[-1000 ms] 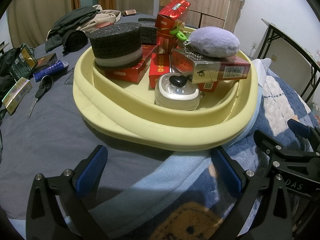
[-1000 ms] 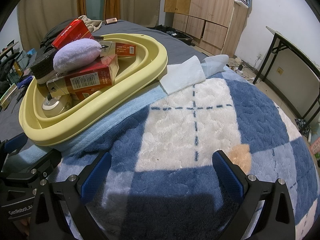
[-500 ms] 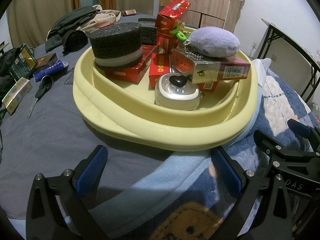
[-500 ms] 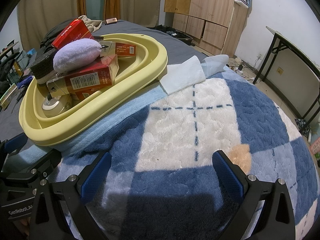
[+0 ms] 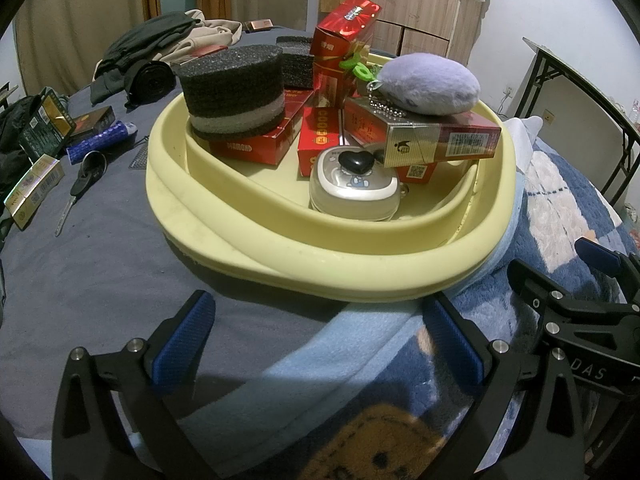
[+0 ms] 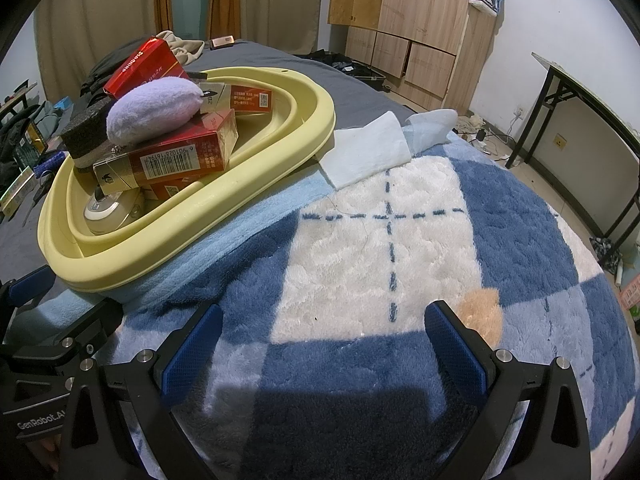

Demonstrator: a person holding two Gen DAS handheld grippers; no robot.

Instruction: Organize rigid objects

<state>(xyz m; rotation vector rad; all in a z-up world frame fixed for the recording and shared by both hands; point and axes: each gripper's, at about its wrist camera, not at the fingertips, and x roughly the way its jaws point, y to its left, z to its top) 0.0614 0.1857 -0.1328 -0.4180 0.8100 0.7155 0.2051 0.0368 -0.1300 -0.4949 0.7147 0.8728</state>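
Basin (image 5: 320, 268) sits on the bed just ahead of the left gripper (image 5: 320, 344), already stacked with boxes and a foam block (image 5: 234, 92); both it and the right gripper (image 6: 320, 344) hold their fingers apart, empty. Next pick is probably the scissors (image 5: 80, 184) or loose boxes (image 5: 34, 190) to the left: approach low and avoid nudging the tilted stack.

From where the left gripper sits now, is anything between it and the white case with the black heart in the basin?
Only the yellow basin's near rim stands between the open left gripper and the white case; it must go over.
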